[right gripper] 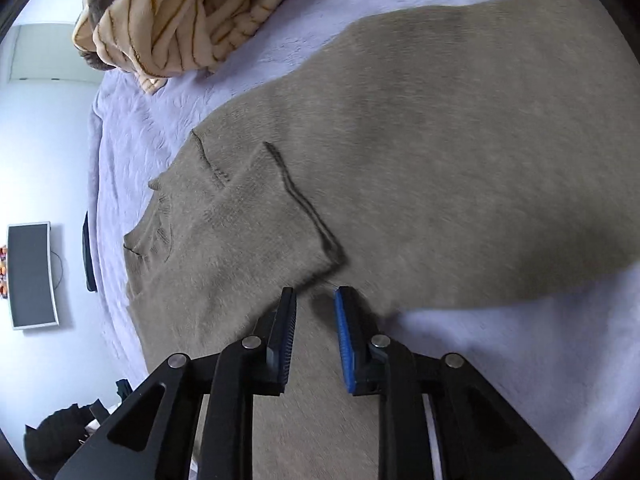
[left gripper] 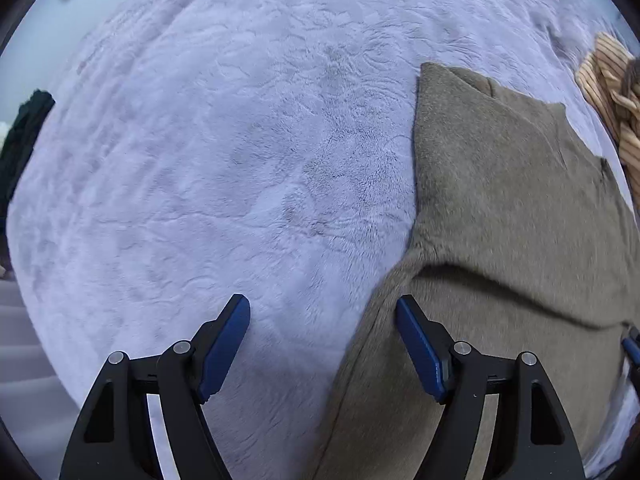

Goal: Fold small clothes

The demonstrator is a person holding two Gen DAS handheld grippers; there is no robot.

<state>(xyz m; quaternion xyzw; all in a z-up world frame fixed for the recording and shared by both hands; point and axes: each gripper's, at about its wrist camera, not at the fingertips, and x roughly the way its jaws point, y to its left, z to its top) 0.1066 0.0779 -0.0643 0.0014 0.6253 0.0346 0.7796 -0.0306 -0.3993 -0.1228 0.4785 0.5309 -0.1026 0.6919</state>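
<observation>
A taupe knit sweater point(right gripper: 440, 140) lies spread on the lavender fleece blanket point(left gripper: 220, 160), with one part folded over its body along a dark edge point(right gripper: 308, 216). My right gripper point(right gripper: 316, 292) hovers just over the corner of that fold. Its jaws stand a narrow gap apart and nothing is pinched between its blue pads point(right gripper: 346, 344). In the left wrist view the sweater point(left gripper: 500, 200) fills the right side. My left gripper point(left gripper: 322, 306) is wide open above the sweater's left edge, one finger over the blanket, the other over the knit.
A crumpled cream garment with orange stripes point(right gripper: 180, 12) lies on the blanket beyond the sweater, also at the right edge of the left wrist view point(left gripper: 612, 92). Dark clothes point(right gripper: 60, 436) are piled off the bed. A monitor point(right gripper: 32, 276) hangs on the wall.
</observation>
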